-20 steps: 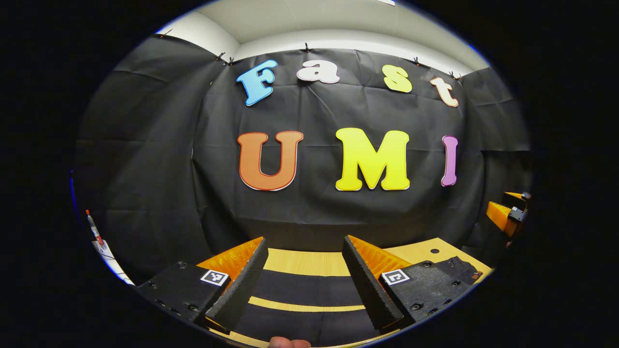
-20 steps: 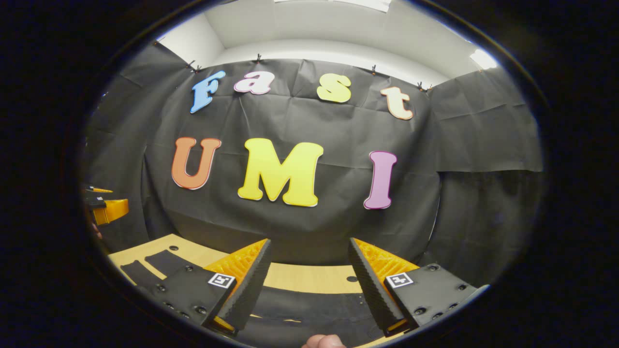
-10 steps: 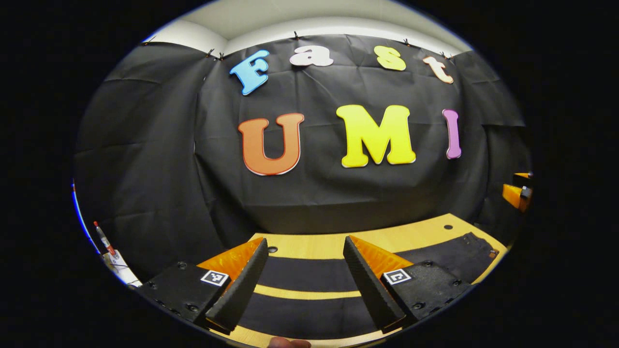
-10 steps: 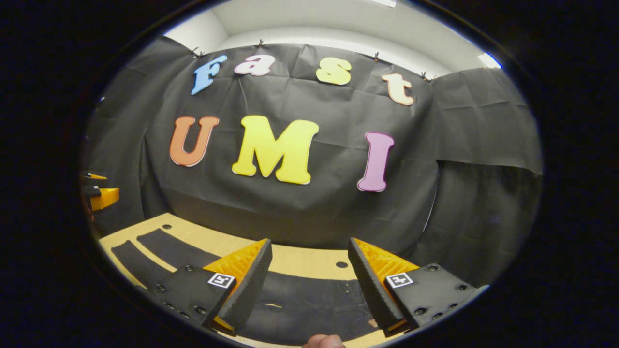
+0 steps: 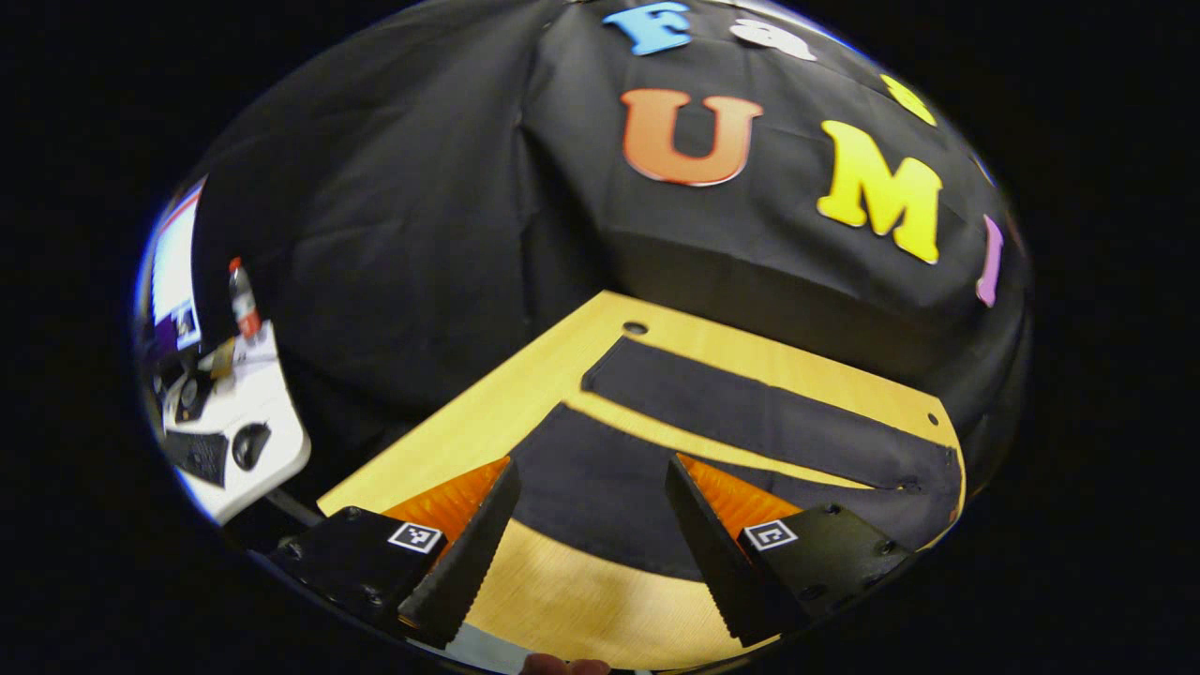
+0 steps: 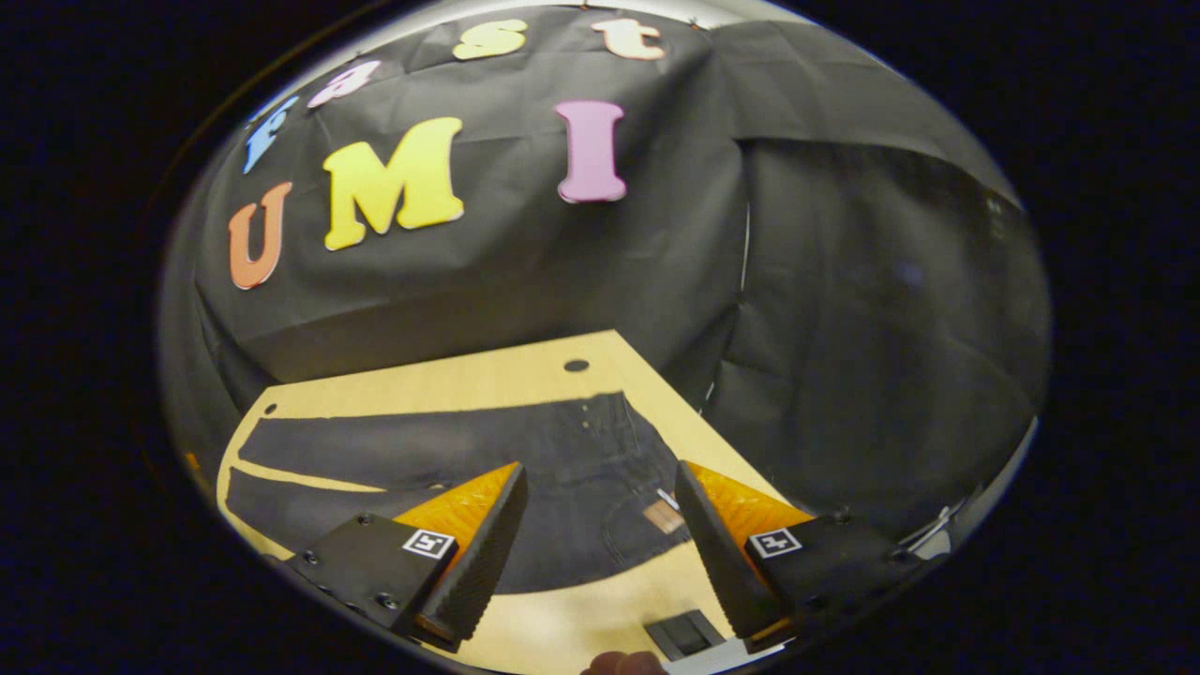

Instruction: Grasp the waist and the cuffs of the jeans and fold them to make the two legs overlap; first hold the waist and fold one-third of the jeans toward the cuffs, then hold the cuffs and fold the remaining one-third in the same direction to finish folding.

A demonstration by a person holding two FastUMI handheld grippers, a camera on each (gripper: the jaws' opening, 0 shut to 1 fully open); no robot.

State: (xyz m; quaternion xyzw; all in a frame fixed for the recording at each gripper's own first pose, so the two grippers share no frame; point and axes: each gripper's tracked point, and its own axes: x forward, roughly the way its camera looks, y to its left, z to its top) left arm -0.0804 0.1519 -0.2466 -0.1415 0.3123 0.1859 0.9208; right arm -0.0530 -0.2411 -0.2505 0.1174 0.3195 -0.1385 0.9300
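The jeans (image 6: pixel 525 469) lie flat and unfolded on the tabletop (image 5: pixel 562 600), legs side by side with a strip of wood between them, so every fold is left to do. The left tool (image 5: pixel 591 534) hovers wide open and empty near the cuffs; the right tool (image 6: pixel 600 544) likewise by the waist (its small patch is unreadable).
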